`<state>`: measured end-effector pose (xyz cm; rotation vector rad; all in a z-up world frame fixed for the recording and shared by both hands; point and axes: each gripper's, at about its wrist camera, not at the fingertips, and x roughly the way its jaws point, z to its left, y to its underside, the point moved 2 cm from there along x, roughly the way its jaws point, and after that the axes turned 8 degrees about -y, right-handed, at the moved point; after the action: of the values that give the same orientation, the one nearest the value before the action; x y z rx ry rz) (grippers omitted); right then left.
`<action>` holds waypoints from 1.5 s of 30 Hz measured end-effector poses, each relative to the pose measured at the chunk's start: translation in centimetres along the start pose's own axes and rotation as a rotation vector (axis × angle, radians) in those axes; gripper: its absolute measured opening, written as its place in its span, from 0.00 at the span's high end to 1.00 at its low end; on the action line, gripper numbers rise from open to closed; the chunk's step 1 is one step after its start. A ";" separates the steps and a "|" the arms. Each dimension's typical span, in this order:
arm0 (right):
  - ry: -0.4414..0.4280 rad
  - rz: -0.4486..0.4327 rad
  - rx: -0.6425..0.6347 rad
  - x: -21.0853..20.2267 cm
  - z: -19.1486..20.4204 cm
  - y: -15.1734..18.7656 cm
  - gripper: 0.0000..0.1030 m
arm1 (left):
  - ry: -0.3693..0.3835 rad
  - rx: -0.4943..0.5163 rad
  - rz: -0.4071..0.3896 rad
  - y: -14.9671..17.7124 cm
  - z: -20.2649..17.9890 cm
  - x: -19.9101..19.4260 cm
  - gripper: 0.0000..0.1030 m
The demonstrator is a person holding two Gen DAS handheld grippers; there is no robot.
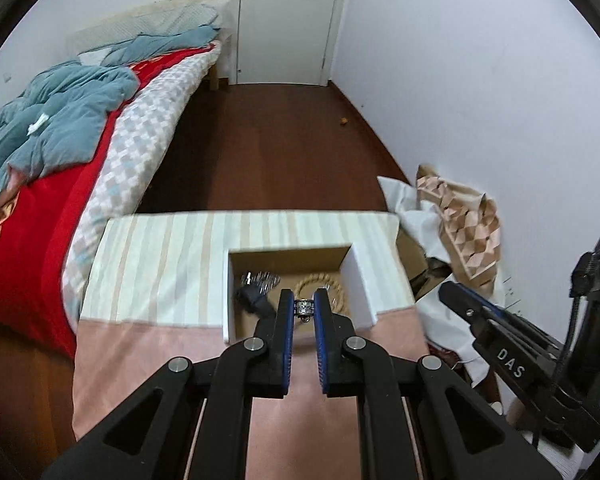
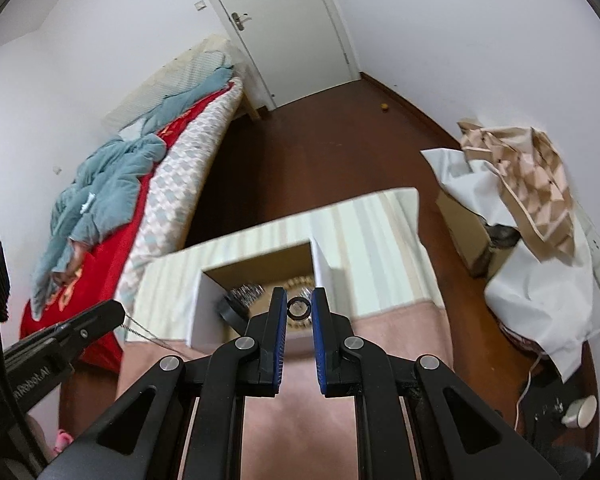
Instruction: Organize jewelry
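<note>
My left gripper (image 1: 304,308) is shut on a silver studded ring (image 1: 304,307) and holds it over the open cardboard box (image 1: 360,276). Inside the box lie a beaded bracelet (image 1: 320,282), a silver sparkly piece (image 1: 260,280) and a black item (image 1: 252,300). My right gripper (image 2: 299,307) is shut on a black ring (image 2: 299,307), also above the box (image 2: 202,300). The left gripper's tip (image 2: 100,316) shows at the left of the right wrist view with a thin chain (image 2: 140,330) hanging by it. The right gripper (image 1: 480,316) shows at the right of the left wrist view.
The box sits on a table with a striped and pink cloth (image 1: 160,272). A bed with red and blue covers (image 1: 60,152) stands left. A cardboard box with paper bags (image 2: 532,208) stands on the floor at the right. A shut door (image 1: 288,20) is at the back.
</note>
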<state>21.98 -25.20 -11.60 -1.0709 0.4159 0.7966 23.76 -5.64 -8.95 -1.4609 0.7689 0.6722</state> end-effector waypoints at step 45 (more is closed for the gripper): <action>0.174 0.312 -0.109 12.0 -0.2 -3.4 0.15 | -0.287 0.007 0.092 -2.2 5.5 8.5 0.07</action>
<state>32.40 -21.78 -17.47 -1.1979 0.7061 1.0144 30.88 -0.72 -14.60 -1.2922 0.6168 0.9256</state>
